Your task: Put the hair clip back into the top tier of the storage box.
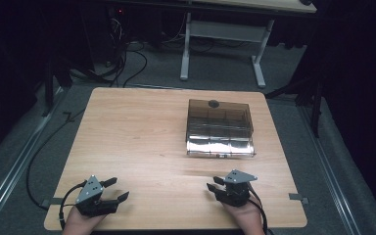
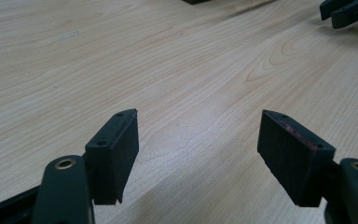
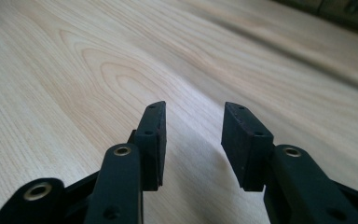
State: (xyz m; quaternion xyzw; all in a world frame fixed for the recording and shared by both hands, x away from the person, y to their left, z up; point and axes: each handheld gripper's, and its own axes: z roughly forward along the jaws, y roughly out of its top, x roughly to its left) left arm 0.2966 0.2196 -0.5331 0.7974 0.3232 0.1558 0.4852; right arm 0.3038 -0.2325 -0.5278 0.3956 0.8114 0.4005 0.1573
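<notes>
Left tongs (image 1: 115, 189) spread wide, right tongs (image 1: 212, 183) narrower – both empty, smoky lidded box (image 1: 219, 128) beyond on table (image 1: 137, 132).

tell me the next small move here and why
Probably reach the right gripper forward toward the clear lidded box. Both grippers rest open and empty at the near edge of the table; the box lies ahead of the right one, far from the left gripper.
</notes>
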